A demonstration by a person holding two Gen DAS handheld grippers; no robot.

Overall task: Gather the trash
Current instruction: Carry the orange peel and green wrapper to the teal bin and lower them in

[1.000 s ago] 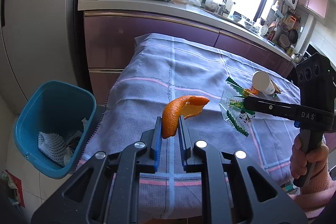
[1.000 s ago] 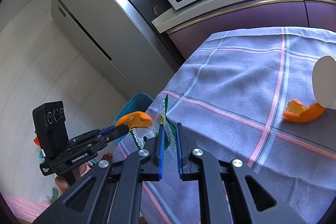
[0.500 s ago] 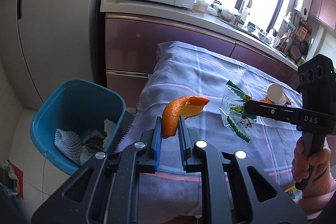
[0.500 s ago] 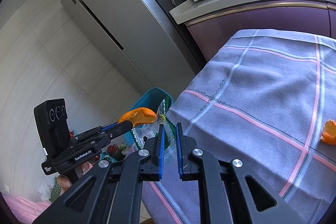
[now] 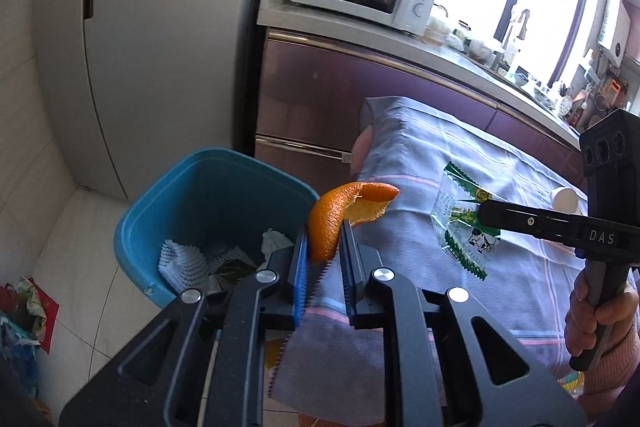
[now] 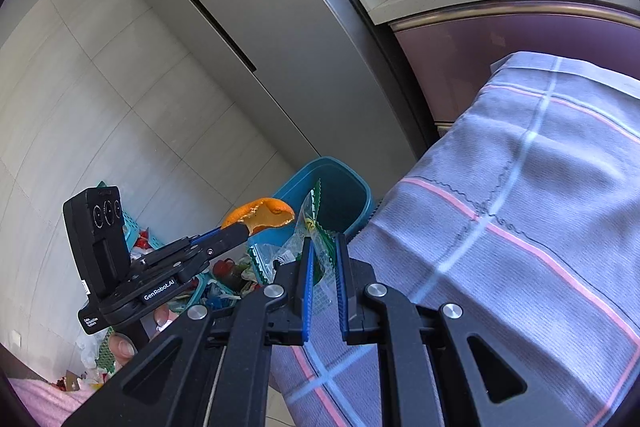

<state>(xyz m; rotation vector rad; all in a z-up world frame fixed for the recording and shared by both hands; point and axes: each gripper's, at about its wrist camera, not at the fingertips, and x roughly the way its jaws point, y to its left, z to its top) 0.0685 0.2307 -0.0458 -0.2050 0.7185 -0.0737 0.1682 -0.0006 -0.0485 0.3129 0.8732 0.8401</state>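
— Peel (image 5: 332, 223) first: where is it, and which way does it run?

— Clenched in the left claw (image 5: 324, 251), lower end hidden between the pads. Its long axis rises out of the jaws, then curls over to the right, tip towards the tabletop (image 5: 500, 163). It hangs just beside the bin (image 5: 208, 195) rim, at the tabletop's edge.

— And the right claw (image 6: 324, 267)?

— Grasping a clear wrapper (image 6: 316, 227) with green zigzag edges. The wrapper stands up from the jaws, its top pointing away from the claw towards the bin; crumpled, so the print is hard to read.

— What can't you make out?

— The bin's near wall is cut off by the left claw. Inside there is white foam netting (image 5: 184, 259), the rest unclear. A cup (image 5: 566, 199) beyond the right claw is half hidden.
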